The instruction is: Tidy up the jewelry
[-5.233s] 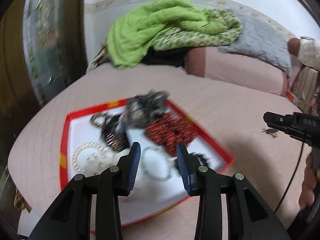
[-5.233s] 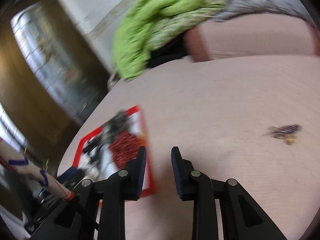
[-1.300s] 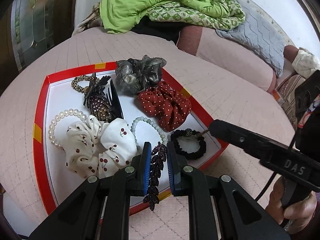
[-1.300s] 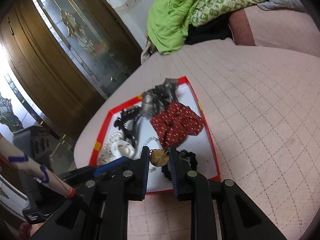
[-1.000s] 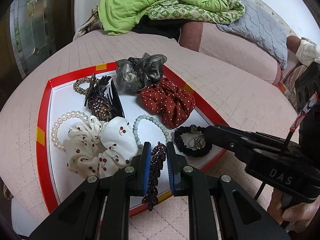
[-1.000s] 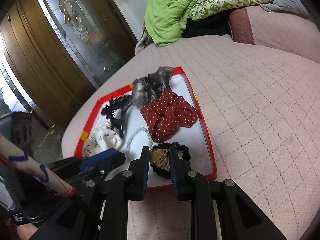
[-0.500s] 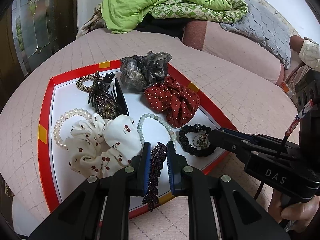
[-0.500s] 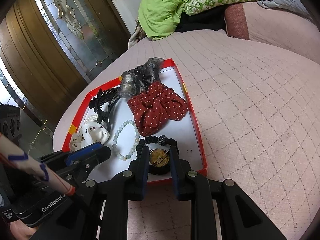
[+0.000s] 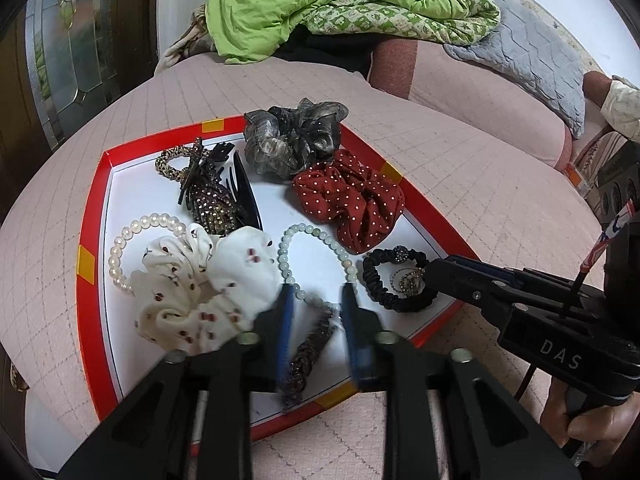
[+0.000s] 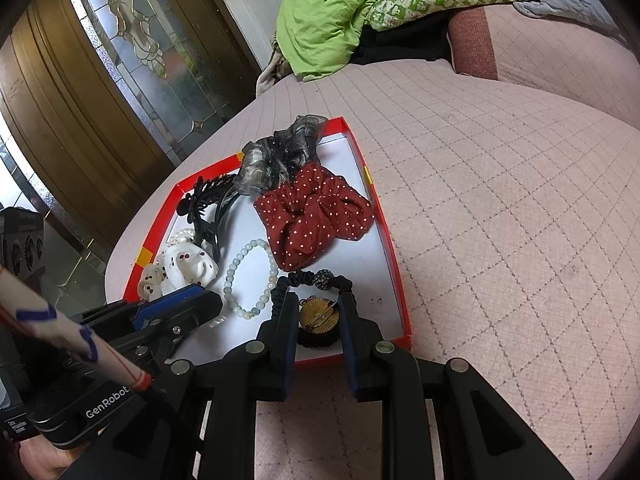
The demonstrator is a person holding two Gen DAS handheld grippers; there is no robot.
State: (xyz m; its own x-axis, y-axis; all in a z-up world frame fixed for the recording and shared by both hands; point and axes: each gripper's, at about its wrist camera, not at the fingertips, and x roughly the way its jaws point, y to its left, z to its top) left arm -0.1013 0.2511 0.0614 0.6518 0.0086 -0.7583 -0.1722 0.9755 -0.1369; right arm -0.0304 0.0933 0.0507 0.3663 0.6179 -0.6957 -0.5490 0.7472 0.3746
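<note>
We judged the sorting close to finished. The shallow red-rimmed white tray (image 9: 93, 216) on the pink quilted bedspread (image 10: 500, 208) already held most of the pieces: a grey sheer scrunchie (image 9: 292, 140) at twelve o'clock, a red white-dotted scrunchie (image 9: 352, 200) at two o'clock, a black rhinestone claw clip (image 9: 216, 196) at eleven o'clock, a white pearl bracelet (image 9: 120, 248) and a cream cherry-print scrunchie (image 9: 200, 288) at eight o'clock, and a pale green bead bracelet (image 9: 320, 240) near the middle. No jewelry lay loose on the bedspread in either view. What remained, as we read it, was only to finish setting down the last two pieces.

Our left gripper (image 9: 316, 320) had its fingers spread apart, blurred, with nothing between them; the dark beaded leaf-shaped hair clip (image 9: 308, 352) lay in the gap, on the tray floor at six o'clock, touching neither finger as far as we could tell.

Our right gripper (image 10: 319, 320) reached in at the tray's four o'clock corner. Its fingers stood slightly apart on either side of the round gold fan-patterned brooch (image 10: 319, 312), which sat inside the black ruffled hair tie (image 10: 316, 280). Whether they pressed on the brooch or had just let go of it, we could not tell.
</note>
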